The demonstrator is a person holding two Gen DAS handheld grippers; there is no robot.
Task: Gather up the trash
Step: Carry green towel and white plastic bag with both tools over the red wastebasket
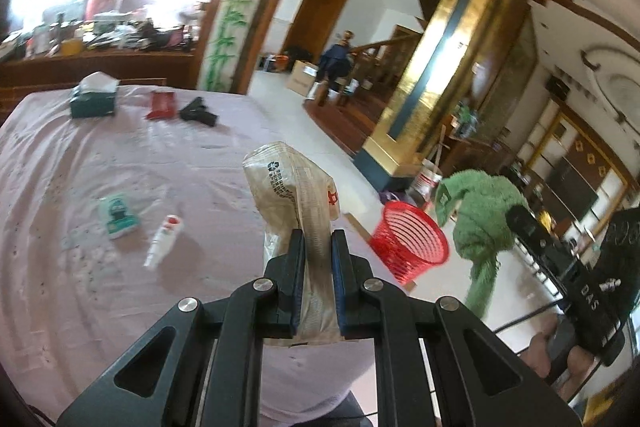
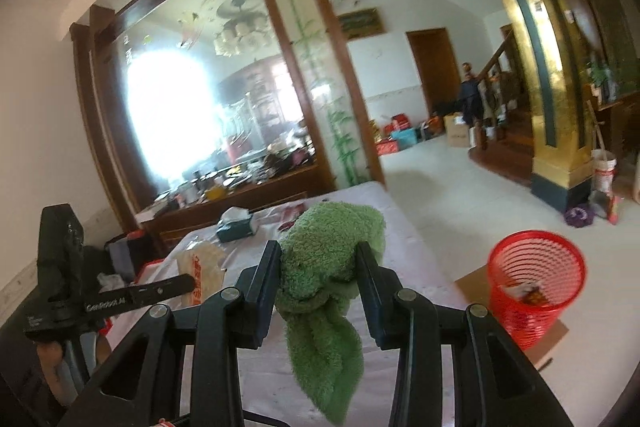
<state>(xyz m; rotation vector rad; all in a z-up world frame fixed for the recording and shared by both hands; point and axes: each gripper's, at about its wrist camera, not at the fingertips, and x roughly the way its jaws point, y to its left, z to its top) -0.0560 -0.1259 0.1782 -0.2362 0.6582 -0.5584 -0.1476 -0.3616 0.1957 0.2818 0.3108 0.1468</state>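
Above the table (image 1: 60,155), near its right edge: left gripper (image 1: 316,247), jaws narrow, clamped on a crumpled clear wrapper (image 1: 288,187) that stands up between the pads.

Further right, over the table's corner: right gripper (image 2: 318,259), jaws pressed into a bunched green cloth (image 2: 332,239); its loose tail hangs below the pads.

On the floor beside the table: red bin (image 2: 536,287), upright on a flat cardboard sheet (image 2: 472,283), some wrappers already inside.

On the table, not yet collected: green packet (image 1: 117,217), white tube (image 1: 164,241), red packet (image 1: 161,105), black item (image 1: 199,111), tissue box (image 1: 94,95).

Handling note, as judgement:
- Step in hand is the carry to the bin.
- Wrapper is light and springy; bring it well inside the rim before letting go, or it may drift out.
- Bin is light mesh; a knock on the rim could tip it.
- Cloth tail may snag the rim; whether the cloth counts as trash cannot be told.
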